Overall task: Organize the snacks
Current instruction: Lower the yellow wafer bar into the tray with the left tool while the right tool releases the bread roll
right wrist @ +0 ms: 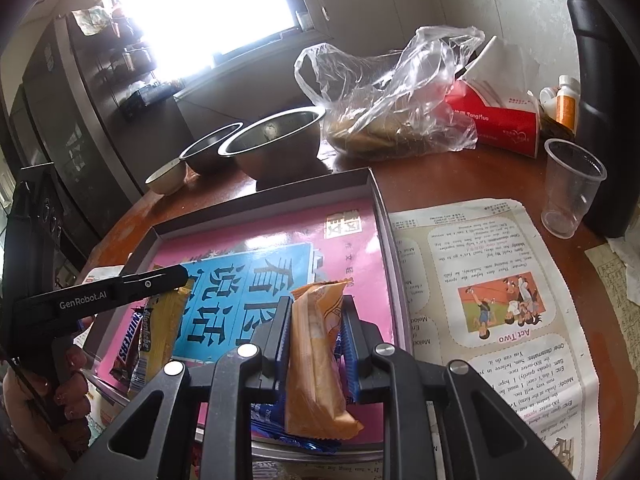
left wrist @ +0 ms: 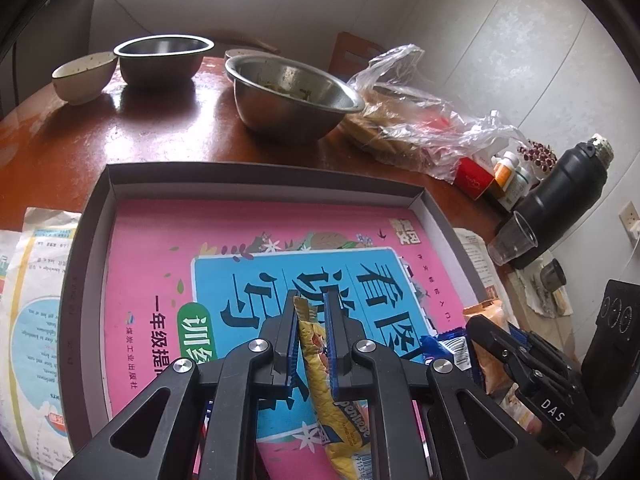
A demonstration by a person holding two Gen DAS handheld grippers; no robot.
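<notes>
Yellow foil showed between the pads of the left gripper (left wrist: 312, 312), whose jaws were clamped on a yellow snack bar (left wrist: 324, 368); the bar ran lengthwise between the fingers, one crimped end poking out past the tips and the other trailing back toward the camera. The right gripper (right wrist: 316, 312) was likewise clamped, on an orange packet (right wrist: 316, 352) that stood between its blue pads, its top edge just clear of the tips and its lower end bulging out below.

Both held snacks hung over the near part of a shallow grey box (left wrist: 96, 208), whose floor was covered by a pink and blue book cover (left wrist: 168, 240). A Snickers bar (right wrist: 126, 340) and a blue wrapper (left wrist: 448, 346) already lay at the box's near edge, so the step in hand appeared to be the placing of two more snacks into the box.

The next move probably called for lowering each snack until it touched the box floor, beside the ones already there and not on top of them, then parting the jaws. The packets were light and crinkly, so they might shift on release.
</notes>
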